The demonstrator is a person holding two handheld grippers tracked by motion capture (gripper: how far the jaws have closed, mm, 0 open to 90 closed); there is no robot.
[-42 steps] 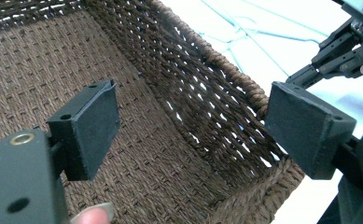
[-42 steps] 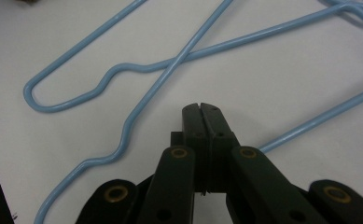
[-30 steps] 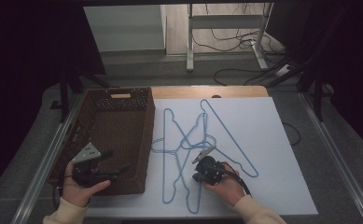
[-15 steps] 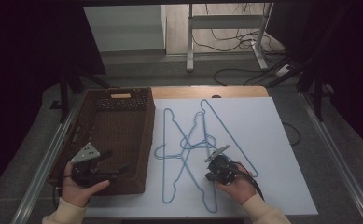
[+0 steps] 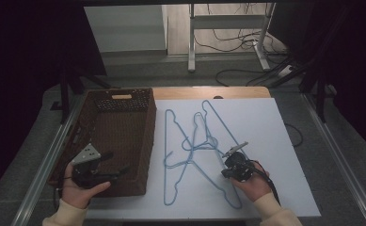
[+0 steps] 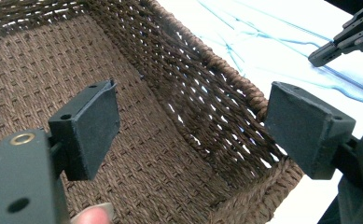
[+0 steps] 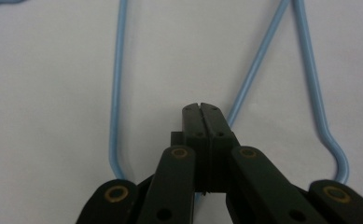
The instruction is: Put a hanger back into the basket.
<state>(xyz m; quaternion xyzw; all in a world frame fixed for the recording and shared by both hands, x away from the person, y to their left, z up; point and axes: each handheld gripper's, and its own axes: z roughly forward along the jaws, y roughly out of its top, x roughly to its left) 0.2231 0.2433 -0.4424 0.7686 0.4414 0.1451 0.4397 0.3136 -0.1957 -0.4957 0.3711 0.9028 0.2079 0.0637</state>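
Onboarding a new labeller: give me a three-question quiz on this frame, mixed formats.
1. True or false: the right hand-held gripper has its jaws wide apart.
2. Over what does the left hand-held gripper hang? A. the brown woven wicker basket B. the white table sheet C. the grey floor
3. Fill in: the thin light-blue wire hangers lie on the ____.

Key: 1 false, the jaws are pressed together; 2 A; 3 white table sheet, right of the basket.

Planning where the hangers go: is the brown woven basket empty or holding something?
Empty. The brown woven basket shows bare weave across its floor in the high view and the left gripper view.
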